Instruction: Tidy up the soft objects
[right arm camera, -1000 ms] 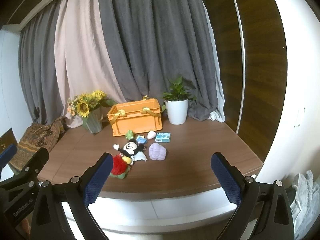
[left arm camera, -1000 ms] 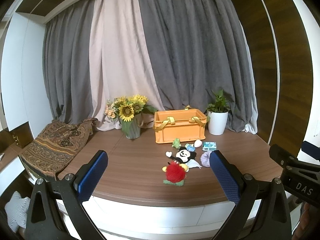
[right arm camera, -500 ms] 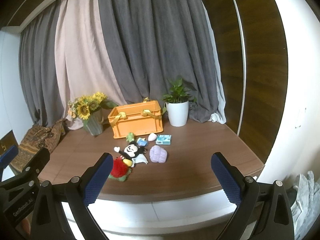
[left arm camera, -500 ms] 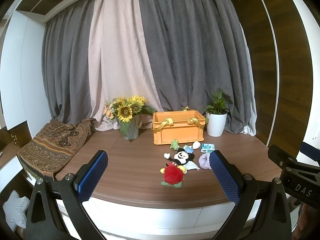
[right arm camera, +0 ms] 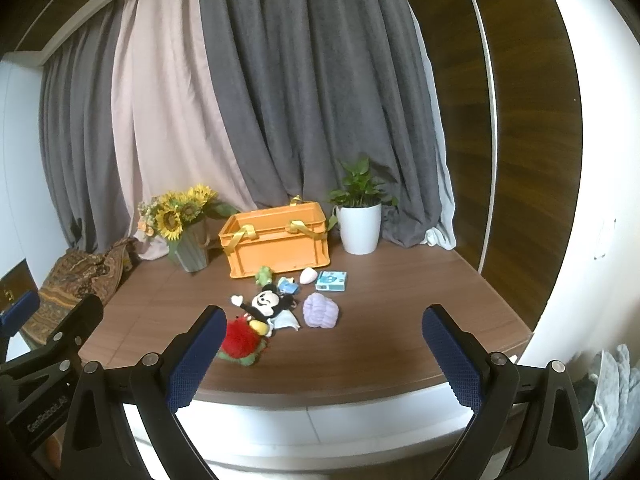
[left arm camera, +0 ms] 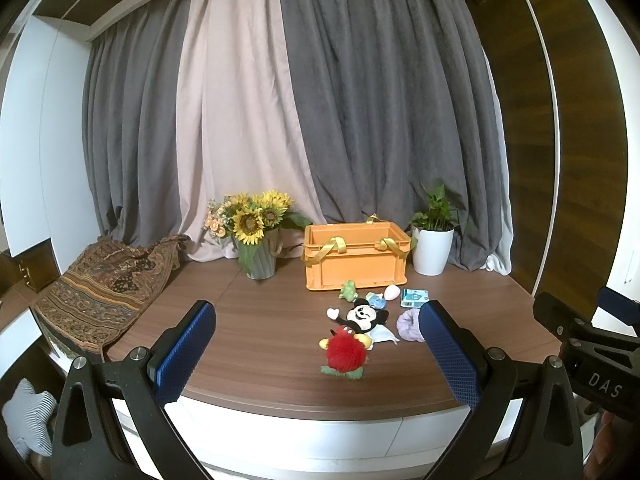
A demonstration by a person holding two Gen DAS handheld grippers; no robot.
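From the left wrist, the left gripper (left arm camera: 316,350) hangs off the near edge of the wood-grain tabletop (left arm camera: 260,344), released, its blue diamond-textured pads wide apart with nothing between them. Ahead lies a loose cluster of soft toys: a fuzzy red plush (left arm camera: 346,354) nearest, touching a Mickey Mouse plush (left arm camera: 362,316) that lies on a pale cloth (left arm camera: 384,334), and a ribbed lavender knit ball (left arm camera: 408,326) partly behind the right pad. Farther back sit a small green frog figure (left arm camera: 349,290), a pale egg-shaped piece (left arm camera: 391,292) and a teal packet (left arm camera: 414,298). Behind them stands a rigid orange plastic crate (left arm camera: 356,262) with yellow ribbon handles; its visible interior shows no contents. A ribbed grey vase of sunflowers (left arm camera: 256,236) stands left of it, a glossy white potted plant (left arm camera: 432,244) right, and a patterned woven throw (left arm camera: 104,288) drapes over the left edge.

From the right wrist, the right gripper (right arm camera: 320,350) is likewise spread and holding nothing, short of the table. The red plush (right arm camera: 242,340) peeks beside its left pad, the Mickey plush (right arm camera: 266,304) and knit ball (right arm camera: 320,312) lie between the pads' lines of sight, and the crate (right arm camera: 276,246) stands behind, well apart from the gripper.
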